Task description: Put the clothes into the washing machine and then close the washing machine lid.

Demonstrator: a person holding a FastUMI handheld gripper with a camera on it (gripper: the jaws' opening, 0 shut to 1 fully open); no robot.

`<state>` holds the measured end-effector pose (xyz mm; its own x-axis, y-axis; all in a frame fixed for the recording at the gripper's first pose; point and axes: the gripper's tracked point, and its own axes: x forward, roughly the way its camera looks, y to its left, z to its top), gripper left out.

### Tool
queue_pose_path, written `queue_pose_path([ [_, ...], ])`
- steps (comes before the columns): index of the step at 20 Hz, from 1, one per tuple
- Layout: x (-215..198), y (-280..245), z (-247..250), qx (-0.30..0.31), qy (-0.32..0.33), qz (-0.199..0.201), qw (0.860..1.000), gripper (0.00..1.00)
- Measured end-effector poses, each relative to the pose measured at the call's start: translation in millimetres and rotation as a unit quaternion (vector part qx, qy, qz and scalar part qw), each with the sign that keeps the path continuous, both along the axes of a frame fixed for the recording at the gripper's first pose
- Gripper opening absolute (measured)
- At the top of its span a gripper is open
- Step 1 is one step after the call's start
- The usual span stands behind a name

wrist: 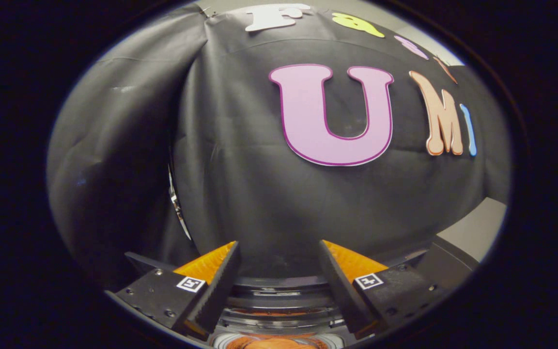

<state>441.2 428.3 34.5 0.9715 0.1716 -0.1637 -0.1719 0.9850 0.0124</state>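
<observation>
Furthest left hangs a fold of the black cloth wall (114, 160), with a thin shiny curved edge (178, 203) showing in the gap beside it; what that edge belongs to cannot be told. Next come the gripper's (279, 249) two fingers (213, 286), spread well apart with nothing between them, raised and aimed at the cloth rather than down. Low between them sits the round, dark-rimmed opening of the washing machine (279, 291), and right under the fingers a patch of orange (271, 343), probably the clothes already inside the drum, though too little shows to be sure. To the right a dark panel (446, 264) rises, possibly the raised lid. The risk from here is in closing it: approaching blind, tilted this high, the fingers could miss the lid's edge, snag the loose cloth behind, or drop the lid onto fabric hanging over the rim. The hand holds the tool level, pitched up and close over the machine.
</observation>
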Motion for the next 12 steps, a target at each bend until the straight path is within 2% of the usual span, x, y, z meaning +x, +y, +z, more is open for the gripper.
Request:
queue_pose_path([
  [3, -11, -6, 14, 0.003, -0.006, 0.007, 1.0, 0.96],
  [12, -43, -10, 7, 0.005, -0.036, 0.009, 0.999, 0.96],
])
